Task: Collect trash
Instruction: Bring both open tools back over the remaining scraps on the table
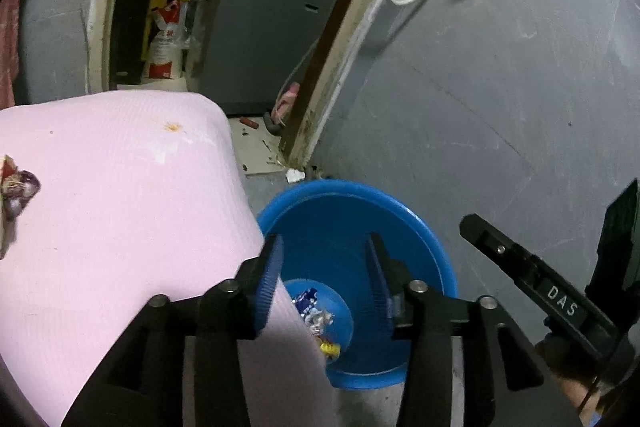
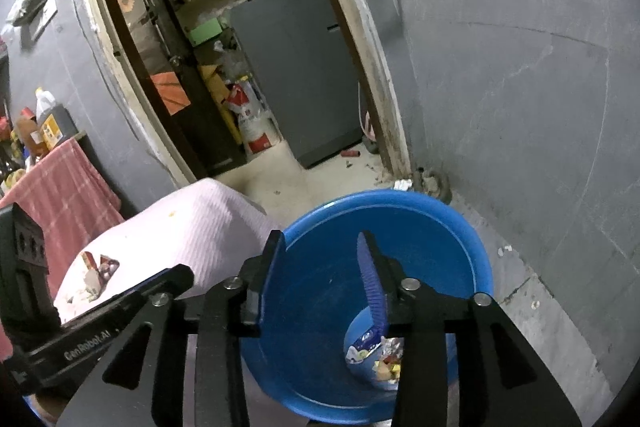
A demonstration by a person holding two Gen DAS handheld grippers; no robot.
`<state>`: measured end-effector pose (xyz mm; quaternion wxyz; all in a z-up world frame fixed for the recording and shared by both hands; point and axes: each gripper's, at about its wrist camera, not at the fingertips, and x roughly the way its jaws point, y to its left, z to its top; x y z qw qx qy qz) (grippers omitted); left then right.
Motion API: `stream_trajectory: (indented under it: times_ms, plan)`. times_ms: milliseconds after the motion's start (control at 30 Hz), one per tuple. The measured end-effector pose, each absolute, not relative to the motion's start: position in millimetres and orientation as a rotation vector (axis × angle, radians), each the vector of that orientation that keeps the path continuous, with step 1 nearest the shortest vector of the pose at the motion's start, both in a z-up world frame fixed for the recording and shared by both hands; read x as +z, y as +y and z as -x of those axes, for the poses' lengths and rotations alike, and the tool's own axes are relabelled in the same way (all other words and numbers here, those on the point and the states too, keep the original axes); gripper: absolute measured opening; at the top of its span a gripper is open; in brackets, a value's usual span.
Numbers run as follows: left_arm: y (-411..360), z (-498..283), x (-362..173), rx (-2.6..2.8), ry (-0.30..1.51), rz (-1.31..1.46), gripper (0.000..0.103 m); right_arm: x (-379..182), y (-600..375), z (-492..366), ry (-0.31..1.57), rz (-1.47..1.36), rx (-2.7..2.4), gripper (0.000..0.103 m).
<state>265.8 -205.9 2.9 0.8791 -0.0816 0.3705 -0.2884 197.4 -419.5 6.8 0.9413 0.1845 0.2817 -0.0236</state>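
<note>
Both grippers hang over a blue plastic bucket (image 2: 472,267) that stands on the grey floor beside a pink-covered table (image 1: 120,195), close to the foot of a doorway. The left gripper (image 1: 324,267) has its blue-padded jaws spread apart with nothing between them, the bucket's inside showing through the gap; its left finger (image 1: 269,279) lies over the table's edge in this view. The right gripper (image 2: 320,267) is likewise parted and empty, aimed down into the bucket's mouth. At the bottom of the bucket lies the collected trash (image 2: 380,351): crumpled wrappers, one blue and white, some silver, some yellow (the same heap shows in the left wrist view, partly hidden by the table cloth). More scraps of trash (image 2: 98,273) rest on the pink cloth, well apart from either gripper. Through the doorway stand a grey appliance (image 2: 296,79) and a red-and-white sack (image 2: 252,123).
</note>
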Motion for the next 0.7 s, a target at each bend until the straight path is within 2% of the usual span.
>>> stream_trajectory:
  times_ms: [167,200,233,267,367,400,433,700]
  plan:
    - [-183.5,-263.5,23.5,-0.545,0.714,0.207,0.065,18.7,-411.5,-190.7,0.495,-0.33,-0.053,0.065]
    - [-179.0,-263.1,28.1,-0.53,0.703,0.209,0.07,22.0,-408.6,-188.7,0.473,-0.314,-0.055,0.077]
    - [-174.1,-262.5,32.5,-0.517,0.69,0.208,0.074,25.3,-405.9,-186.4,0.447,-0.302,-0.053,0.083]
    - [-168.4,-261.4,37.4,-0.502,0.67,0.206,0.081,29.5,-402.2,-182.8,0.414,-0.29,-0.046,0.083]
    - [-149.9,-252.9,51.9,-0.442,0.589,0.188,0.091,39.3,-391.1,-176.4,0.343,-0.245,-0.041,0.091]
    - [-142.5,-248.6,56.7,-0.418,0.554,0.182,0.098,42.0,-387.7,-173.9,0.32,-0.234,-0.046,0.098]
    - [-136.0,-243.9,60.8,-0.39,0.521,0.18,0.099,43.9,-385.2,-171.8,0.3,-0.229,-0.049,0.103]
    - [-88.3,-215.5,81.6,-0.266,0.374,0.153,0.1,62.8,-350.7,-161.9,0.134,-0.191,-0.003,0.103]
